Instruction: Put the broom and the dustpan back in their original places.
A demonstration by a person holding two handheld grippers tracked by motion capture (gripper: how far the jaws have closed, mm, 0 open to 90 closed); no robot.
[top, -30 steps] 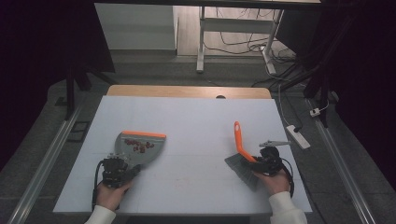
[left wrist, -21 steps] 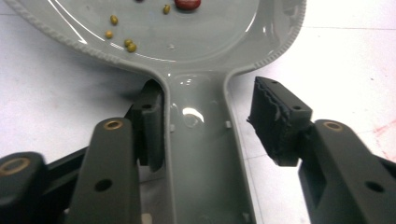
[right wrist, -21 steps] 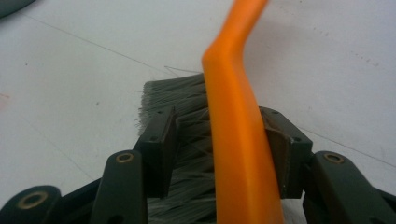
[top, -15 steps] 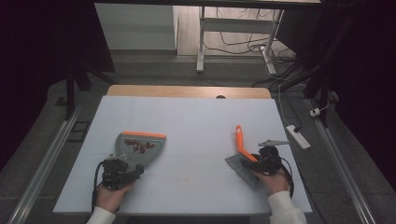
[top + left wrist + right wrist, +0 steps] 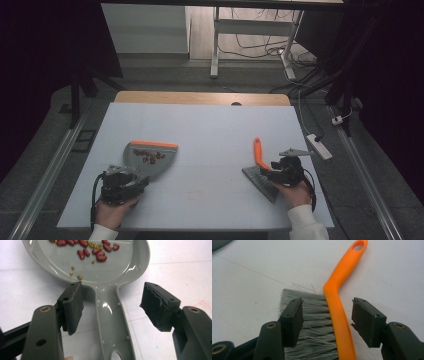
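The dustpan [image 5: 100,267] lies flat on the white table [image 5: 210,125] at front left, holding red beans [image 5: 98,253] and smaller green ones in its tray; its handle runs back between the jaws of the left gripper [image 5: 112,305], which stand released, clear of the handle on both sides. At front right the brush [image 5: 337,315] lies on its side, grey bristles spread on the table and orange handle pointing away. The right gripper [image 5: 327,320] straddles its spine with jaws parted. Against the frames a second earlier, the brush handle has dropped from raised to lying down, so both tools now appear set down. The sweeping is probably finished, though stray beans on the table would be too small to detect from the high view.
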